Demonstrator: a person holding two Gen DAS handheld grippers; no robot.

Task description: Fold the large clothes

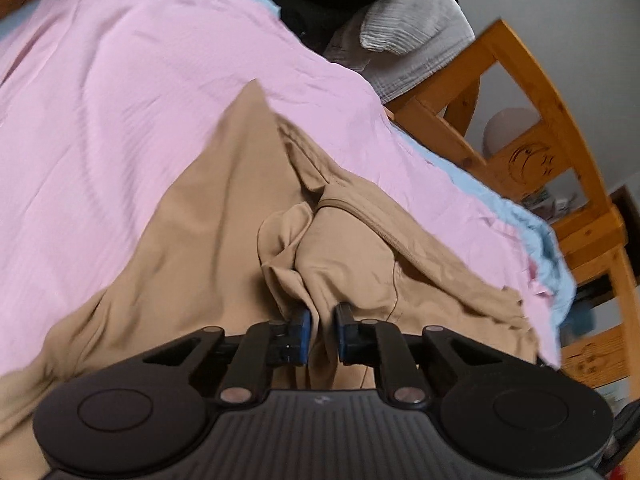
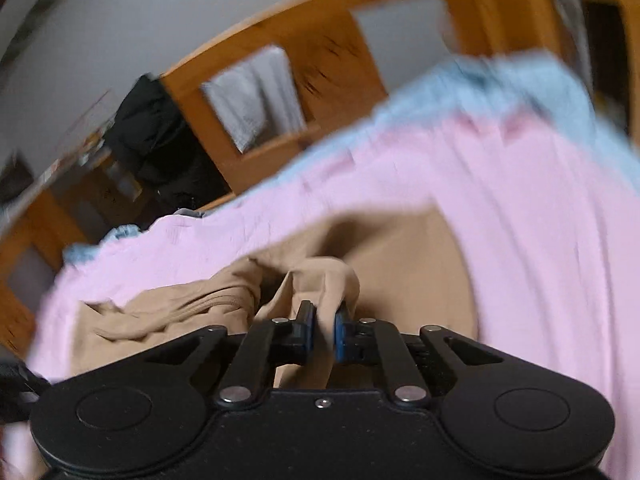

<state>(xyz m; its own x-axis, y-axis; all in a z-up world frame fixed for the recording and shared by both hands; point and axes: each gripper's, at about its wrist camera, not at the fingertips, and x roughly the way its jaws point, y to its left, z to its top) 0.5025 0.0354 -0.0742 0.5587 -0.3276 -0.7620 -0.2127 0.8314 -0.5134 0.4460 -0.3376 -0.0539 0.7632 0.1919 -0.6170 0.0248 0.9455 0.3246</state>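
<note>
A pale pink bedsheet (image 1: 120,100) covers a bed with an orange pine wooden frame (image 1: 532,92) at three o'clock, light blue edging showing. On it lies a crumpled tan fabric garment (image 1: 192,240). The left hand-held gripper (image 1: 322,330) pinches a fold of it (pads nearly together); the right hand-held gripper (image 2: 325,330) likewise clamps bunched tan cloth.

A pine bed frame (image 1: 532,128) with open slatted panels and a carved moon motif fills the right of the left wrist view, against a plain pale wall (image 1: 560,8). Pink bedding (image 1: 120,100) over a light-blue sheet (image 1: 532,224) covers the mattress, and dark clothing (image 2: 152,136) hangs at centre left of the blurred right wrist view.
</note>
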